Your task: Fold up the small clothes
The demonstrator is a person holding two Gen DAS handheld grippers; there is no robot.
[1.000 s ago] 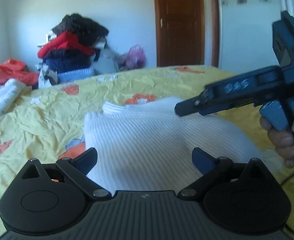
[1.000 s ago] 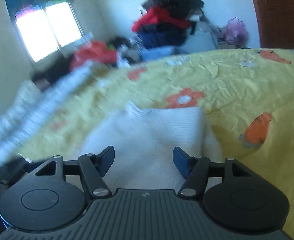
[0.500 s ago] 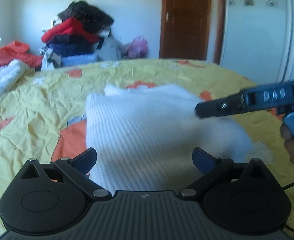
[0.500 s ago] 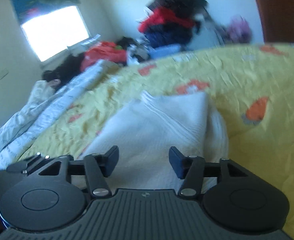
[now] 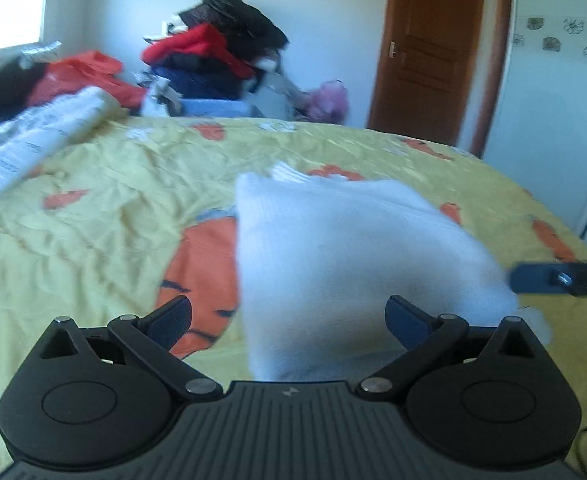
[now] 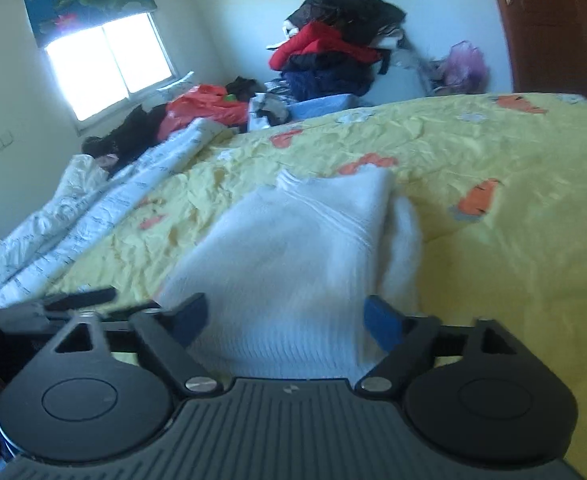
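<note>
A white ribbed knit garment (image 5: 345, 248) lies folded on the yellow flowered bedspread (image 5: 113, 216); it also shows in the right wrist view (image 6: 301, 256). My left gripper (image 5: 289, 320) is open and empty, with the garment's near edge between its fingers. My right gripper (image 6: 285, 320) is open and empty over the garment's near end. The tip of the right gripper (image 5: 557, 278) shows at the garment's right edge in the left wrist view.
A white printed quilt (image 6: 93, 216) lies bunched along the bed's left side. A pile of red, black and blue clothes (image 6: 333, 52) stands against the far wall. A brown door (image 5: 429, 52) is at the back right, a window (image 6: 105, 64) at the back left.
The right gripper has moved down and to the right, off the garment's top to its right edge. Both cameras have pulled back and shifted; the garment lies still.
</note>
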